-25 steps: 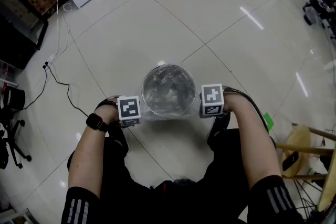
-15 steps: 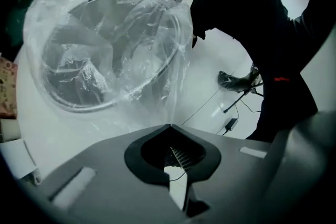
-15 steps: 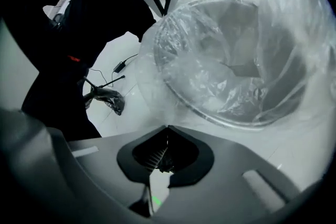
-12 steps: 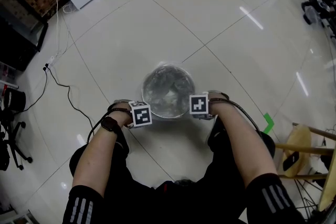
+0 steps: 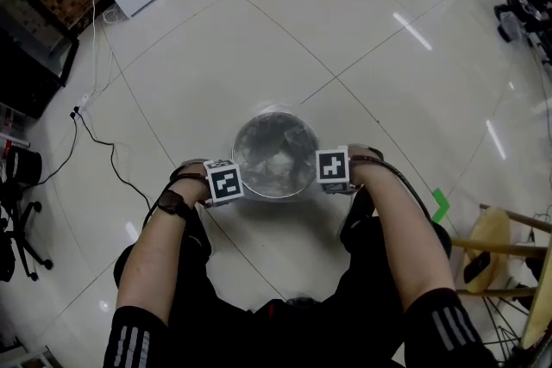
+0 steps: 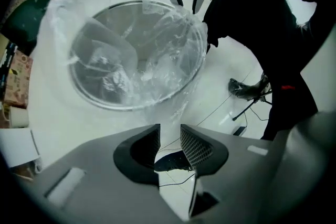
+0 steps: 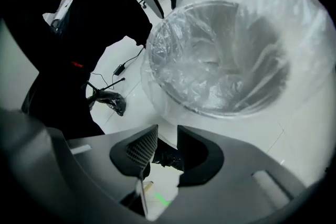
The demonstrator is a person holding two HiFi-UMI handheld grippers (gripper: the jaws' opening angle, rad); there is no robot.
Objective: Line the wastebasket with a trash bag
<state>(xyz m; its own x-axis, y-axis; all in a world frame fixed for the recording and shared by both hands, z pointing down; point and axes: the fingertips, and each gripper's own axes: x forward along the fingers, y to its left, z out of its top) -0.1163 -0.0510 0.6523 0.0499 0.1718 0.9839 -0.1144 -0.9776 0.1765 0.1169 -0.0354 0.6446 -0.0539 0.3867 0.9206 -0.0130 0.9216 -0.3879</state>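
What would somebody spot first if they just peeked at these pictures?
First comes the shiny round bin in the middle of the pale floor, with a crinkly clear bag draped over its rim. Next come the two claws on either side of it, the left claw and the right claw. Both are opening, with nothing between their jaws.

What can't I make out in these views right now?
- Bottom of the round metal wastebasket: covered in every view by the crumpled clear plastic trash bag.
- Wastebasket's outer wall: head view, hidden beneath its own rim and the bag's overhang.
- Opening jaws of the left gripper and right gripper: head view, hidden under their marker cubes; each gripper's own view shows nothing between them.
- Bag's top edge: right gripper view, cut off by the frame.
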